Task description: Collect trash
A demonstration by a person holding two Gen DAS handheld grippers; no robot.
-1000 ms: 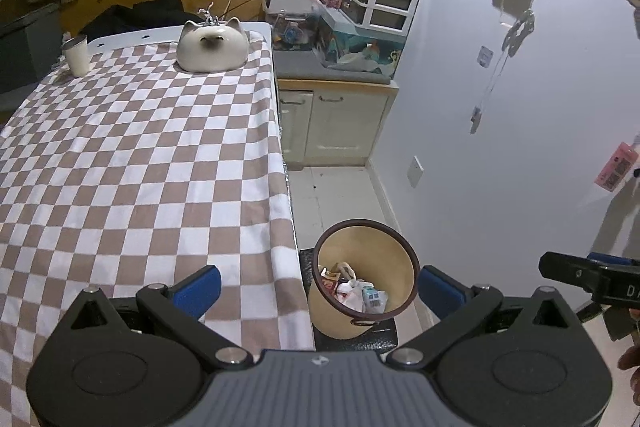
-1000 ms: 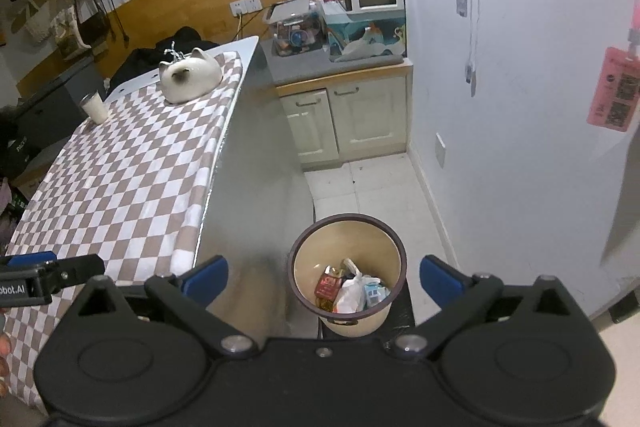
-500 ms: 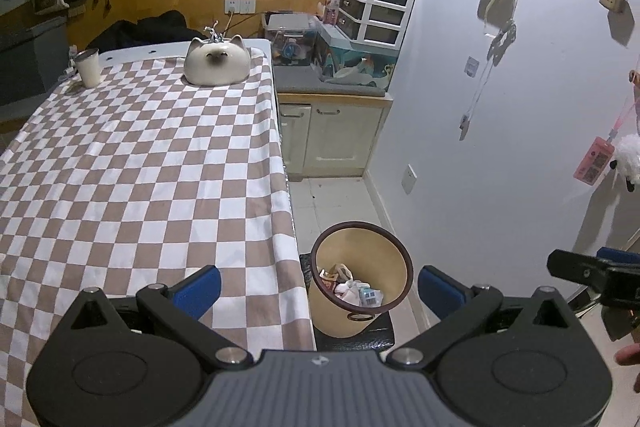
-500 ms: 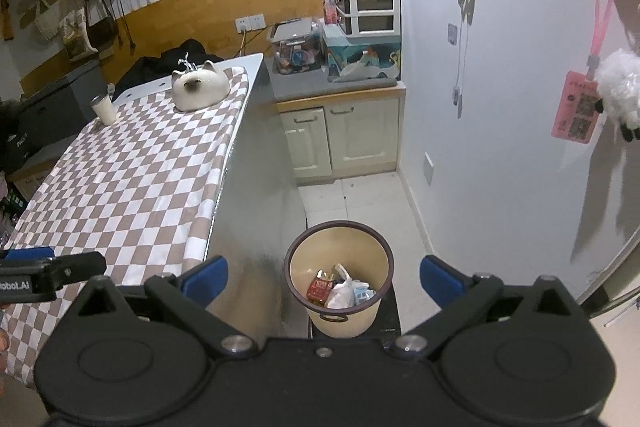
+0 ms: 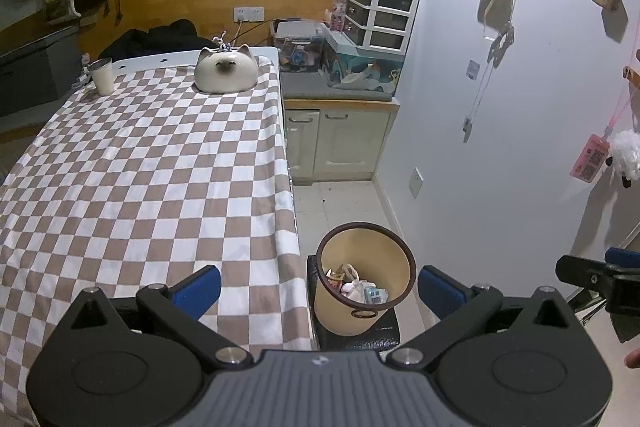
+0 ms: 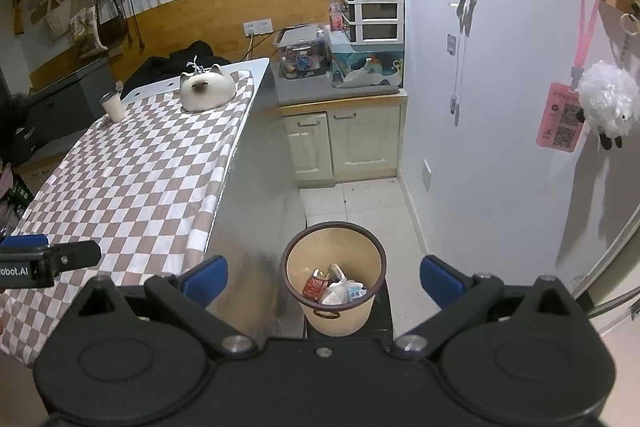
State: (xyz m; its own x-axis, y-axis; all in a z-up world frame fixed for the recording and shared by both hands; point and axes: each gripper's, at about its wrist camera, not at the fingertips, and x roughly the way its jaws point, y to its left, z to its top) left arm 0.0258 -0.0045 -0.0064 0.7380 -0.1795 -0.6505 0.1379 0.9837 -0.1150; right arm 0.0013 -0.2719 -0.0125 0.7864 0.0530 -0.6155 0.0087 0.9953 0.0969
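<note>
A tan waste bin with a dark rim stands on a black stool beside the table. Inside it lie a white plastic bag, a red packet and other wrappers. My left gripper is open, high above the table's near corner and the bin, with nothing between its blue pads. My right gripper is also open and empty, hanging above the bin. Each gripper's tip shows at the edge of the other's view.
The table with a brown-and-white checked cloth carries a cat-shaped ceramic piece and a white cup at its far end. A cream cabinet with cluttered top stands behind. The white wall on the right bears hanging tags.
Both grippers have risen and drawn back from the bin, so it looks smaller and more of the room shows. Both stayed open and empty.
</note>
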